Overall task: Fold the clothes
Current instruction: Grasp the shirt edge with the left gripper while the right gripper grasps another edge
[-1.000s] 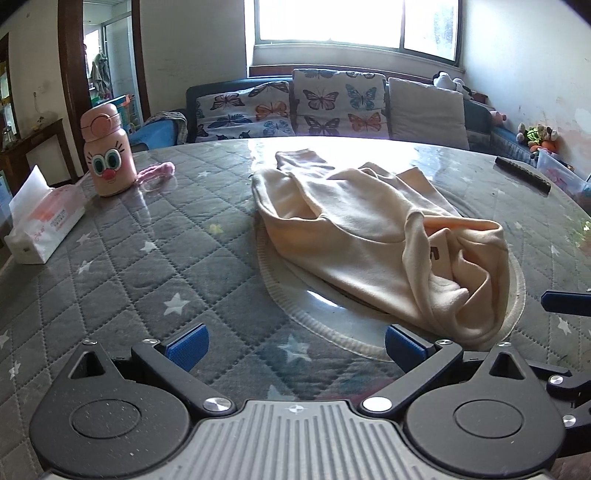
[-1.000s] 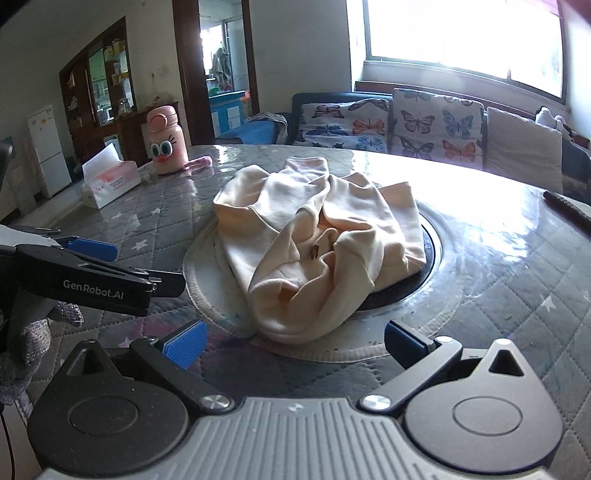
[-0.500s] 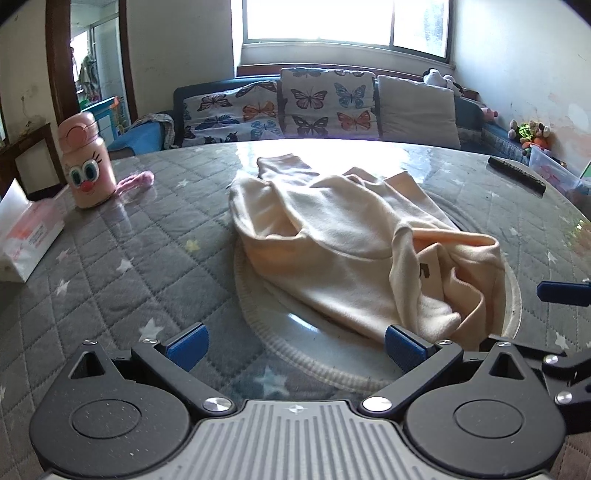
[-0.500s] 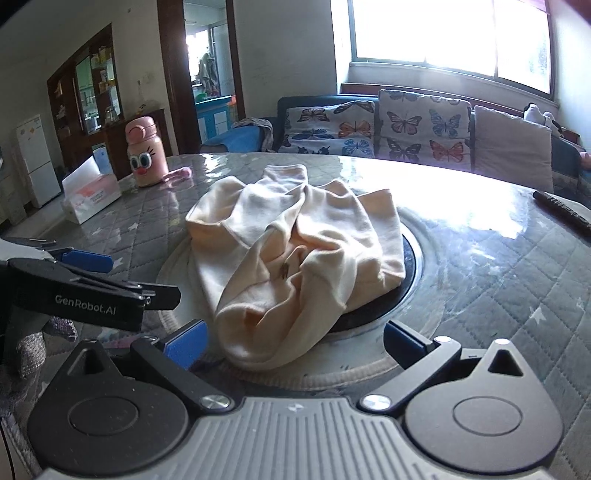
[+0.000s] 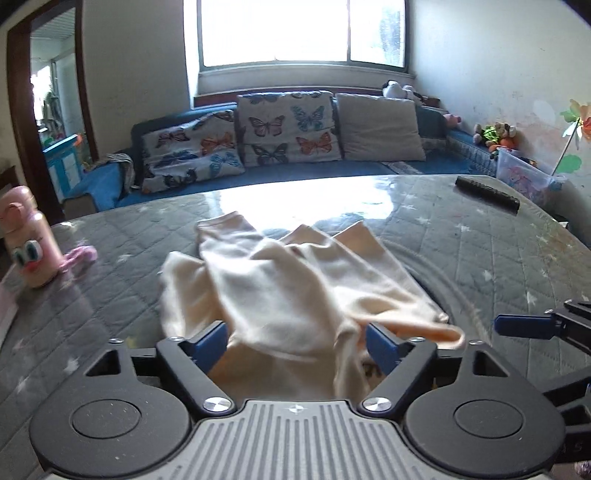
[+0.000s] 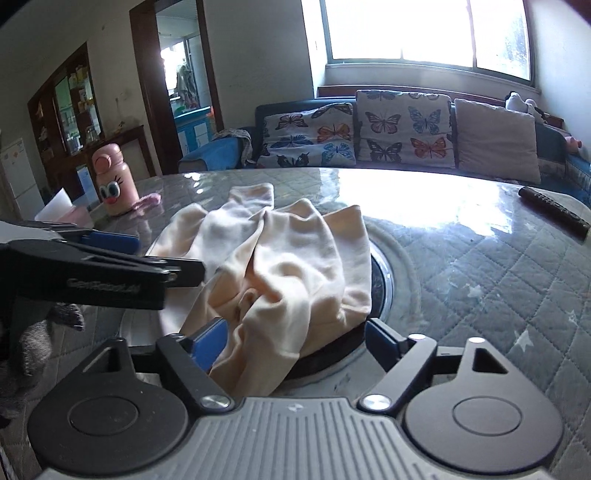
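A crumpled cream garment [image 5: 295,291] is seen heaped on the round turntable [image 6: 395,254] at the middle of a quilted, star-patterned table [image 5: 498,258], its near edge bunched and drooping toward both cameras. The left gripper [image 5: 295,341] is held low over that near edge, its blue-padded fingers [image 5: 208,341] spread wide with folds of the cloth lying between them — nothing is pinched. The right gripper [image 6: 295,341] is likewise held with its fingers [image 6: 210,341] apart, the garment's near hem lying between the pads and not clamped. In the right wrist view the left gripper is shown from the side at the left, with a grey-gloved hand [image 6: 40,332] below it.

To the far left of the garment a pink cartoon-faced bottle [image 6: 112,181] is stood upright, a small pink cloth [image 6: 147,202] lying just beside it, and a tissue box [image 6: 64,212] nearer the left edge. A black remote control [image 5: 487,192] is laid well apart at the far right. Beyond the table a blue sofa [image 5: 258,173] with butterfly-print cushions [image 5: 288,129] is set under a bright window [image 5: 299,33].
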